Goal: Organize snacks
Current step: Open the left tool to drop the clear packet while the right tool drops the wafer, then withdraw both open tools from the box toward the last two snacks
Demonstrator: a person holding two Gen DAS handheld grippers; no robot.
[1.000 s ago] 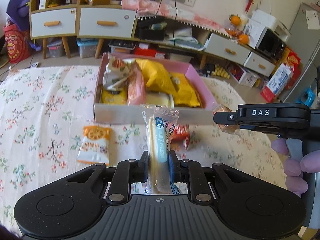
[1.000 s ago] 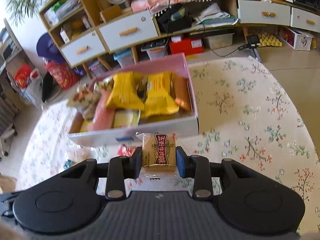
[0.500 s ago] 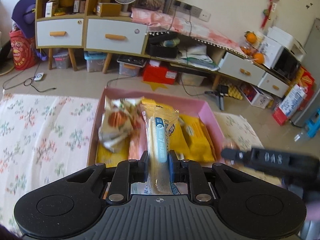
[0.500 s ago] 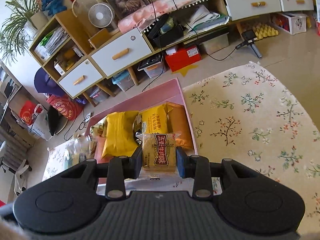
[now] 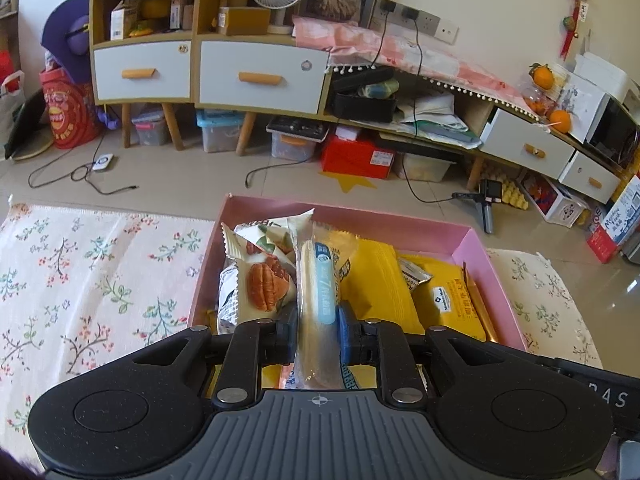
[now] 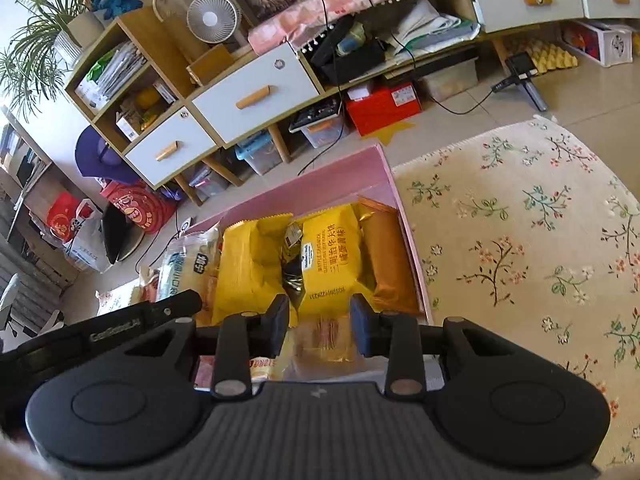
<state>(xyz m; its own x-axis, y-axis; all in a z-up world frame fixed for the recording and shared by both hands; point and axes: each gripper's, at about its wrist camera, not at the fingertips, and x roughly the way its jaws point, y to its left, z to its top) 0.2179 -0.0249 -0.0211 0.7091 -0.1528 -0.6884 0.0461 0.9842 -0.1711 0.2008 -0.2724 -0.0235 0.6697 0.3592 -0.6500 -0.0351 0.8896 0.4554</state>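
- Holding: your left gripper (image 5: 318, 334) is clamped on a long stick snack in a clear wrapper (image 5: 318, 300), poised over the pink box (image 5: 472, 248), near its left half.
- Right gripper (image 6: 319, 322): jaws stand apart. A small blurred snack packet (image 6: 326, 342) sits between and below them, apparently let go into the box's near end; contact not clear.
- Box already carries yellow wafer packs (image 6: 326, 264) and a pecan pastry bag (image 5: 260, 280).
- Handling, judged: stick is light, brittle inside, film slippery. Grip mid-length, gently; lay it flat, don't drop.
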